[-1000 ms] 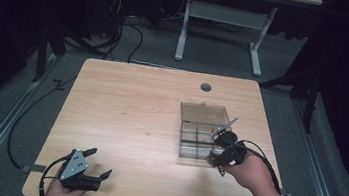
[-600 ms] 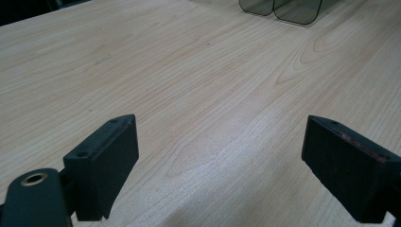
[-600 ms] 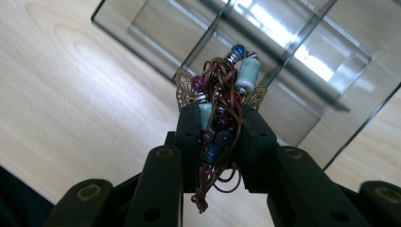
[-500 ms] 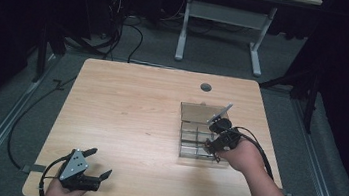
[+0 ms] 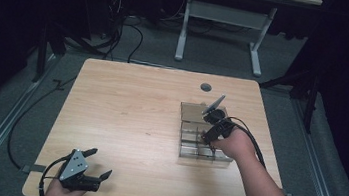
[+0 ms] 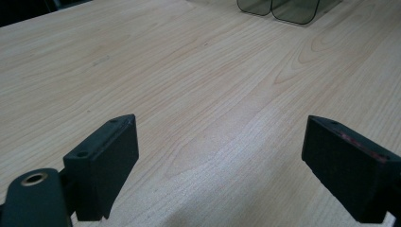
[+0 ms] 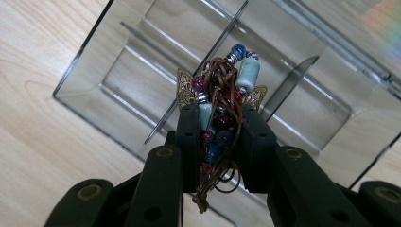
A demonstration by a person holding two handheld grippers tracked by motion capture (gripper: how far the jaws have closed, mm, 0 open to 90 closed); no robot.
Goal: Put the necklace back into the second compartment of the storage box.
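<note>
A bunch of beaded jewellery point(image 7: 221, 106) on brown cord, with blue, red and pale green beads and brass filigree, is pinched between the jaws of my right gripper point(image 7: 220, 120). That right gripper point(image 5: 212, 125) hangs over a clear divided plastic box point(image 5: 191, 114) at the table's right side. Below the beads lie the box's compartments point(image 7: 142, 71), bare wood showing through them. At the near left corner my left gripper point(image 5: 96, 161) rests low over the table, jaws wide apart with nothing between its fingertips point(image 6: 106, 153).
The wooden table point(image 5: 131, 108) has a round cable hole point(image 5: 206, 87) near its far edge. A cable point(image 5: 250, 140) trails from the right gripper along the forearm. The box's rounded corners point(image 6: 279, 9) stand far ahead of the left gripper. Cables and a desk frame point(image 5: 223, 13) lie beyond.
My right gripper has moved with the jewellery from the box's near right side up over its middle. The left gripper has kept still.
</note>
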